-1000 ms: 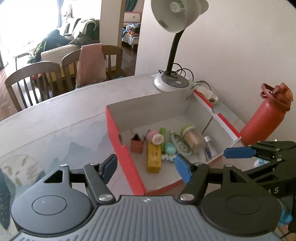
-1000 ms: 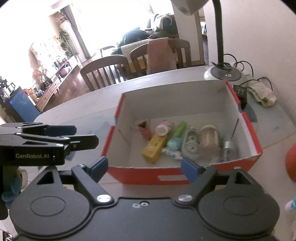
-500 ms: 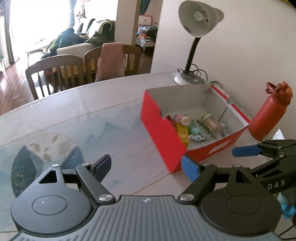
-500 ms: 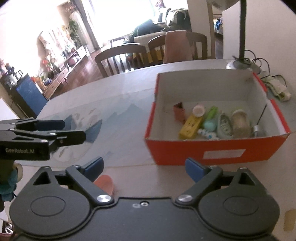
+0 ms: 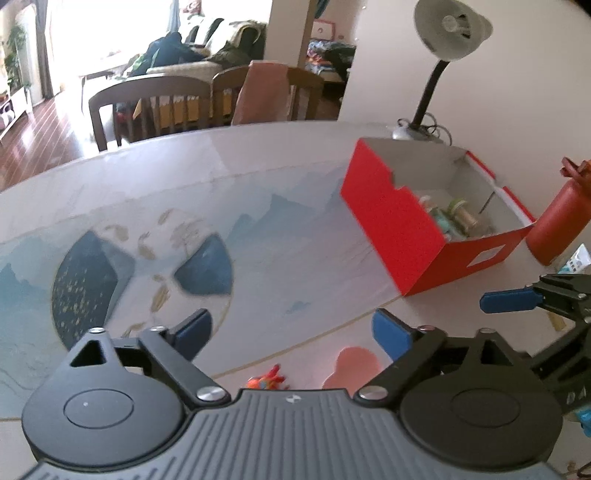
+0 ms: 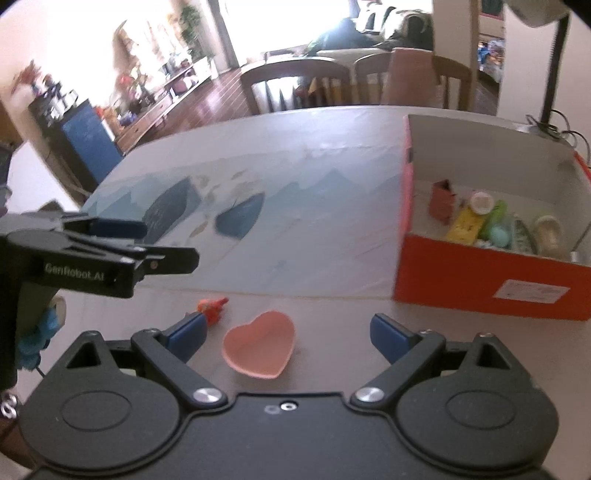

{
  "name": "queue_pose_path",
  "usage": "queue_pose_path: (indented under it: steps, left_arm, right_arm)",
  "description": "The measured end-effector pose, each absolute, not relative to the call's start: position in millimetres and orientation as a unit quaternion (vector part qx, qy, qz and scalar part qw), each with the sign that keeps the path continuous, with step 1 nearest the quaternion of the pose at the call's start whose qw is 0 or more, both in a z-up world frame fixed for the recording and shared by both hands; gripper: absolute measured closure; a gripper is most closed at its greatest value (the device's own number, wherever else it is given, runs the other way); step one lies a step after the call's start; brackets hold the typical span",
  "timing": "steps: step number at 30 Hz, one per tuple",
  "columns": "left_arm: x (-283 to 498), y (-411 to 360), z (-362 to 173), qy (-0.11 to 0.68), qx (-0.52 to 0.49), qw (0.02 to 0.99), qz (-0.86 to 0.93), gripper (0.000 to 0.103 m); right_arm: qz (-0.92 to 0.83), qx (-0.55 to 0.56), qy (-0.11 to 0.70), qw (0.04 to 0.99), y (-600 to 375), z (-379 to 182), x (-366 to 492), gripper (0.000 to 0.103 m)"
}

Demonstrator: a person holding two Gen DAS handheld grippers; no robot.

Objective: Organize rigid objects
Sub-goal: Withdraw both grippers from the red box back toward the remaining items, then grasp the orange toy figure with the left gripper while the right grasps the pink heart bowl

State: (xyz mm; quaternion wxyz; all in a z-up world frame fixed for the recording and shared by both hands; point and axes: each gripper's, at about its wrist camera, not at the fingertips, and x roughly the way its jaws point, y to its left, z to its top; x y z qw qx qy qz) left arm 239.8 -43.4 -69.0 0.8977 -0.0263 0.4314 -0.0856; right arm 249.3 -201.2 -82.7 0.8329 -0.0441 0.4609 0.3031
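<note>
Since a second ago we have pulled both claws back from over the box, so it now sits well off to the side and two loose pieces have come into view on the near worktop.

Left wrist view: our left claw (image 5: 291, 330) is spread wide with nothing between its blue pads. The red box (image 5: 402, 236) lies at 2 o'clock, cardboard with a pale inside, small items already in it. A red bottle (image 5: 554, 229) stands just beside its far corner, and a lamp (image 5: 447, 33) rises behind it. At 6 o'clock, half hidden by the claw body, we see the pink dish (image 5: 356, 365) and an orange toy (image 5: 267, 380). The right claw's tip shows at 3 o'clock.

Right wrist view: our right claw (image 6: 286, 334) is also wide open and empty, and the heart-shaped dish (image 6: 260, 349) lies between its pads on bare worktop, apart from both. The toy (image 6: 212, 308) sits near the dish at 10 o'clock. The box (image 6: 480, 273) is at 2 o'clock.

We judge the dish to be stiff, light and smooth, probably plastic, likely to skid if nudged. Its thin upright rim looks the best hold, pinched across one lobe. The toy is small and knobbly; its material we cannot tell.
</note>
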Motion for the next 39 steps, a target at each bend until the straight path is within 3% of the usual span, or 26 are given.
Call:
queue_pose_path:
  steps: [20, 39]
  left_arm:
    - [233.6, -15.0, -151.9, 0.496, -0.049, 0.864, -0.077, 0.0]
    - [235.6, -27.8, -167.3, 0.486, -0.012, 0.87, -0.084, 0.004]
  right_arm:
    - [0.333, -0.164, 0.477, 0.796, -144.2, -144.8, 231.2, 0.021]
    - [0.333, -0.176, 0.477, 0.794, -134.7, -160.5, 242.2, 0.031]
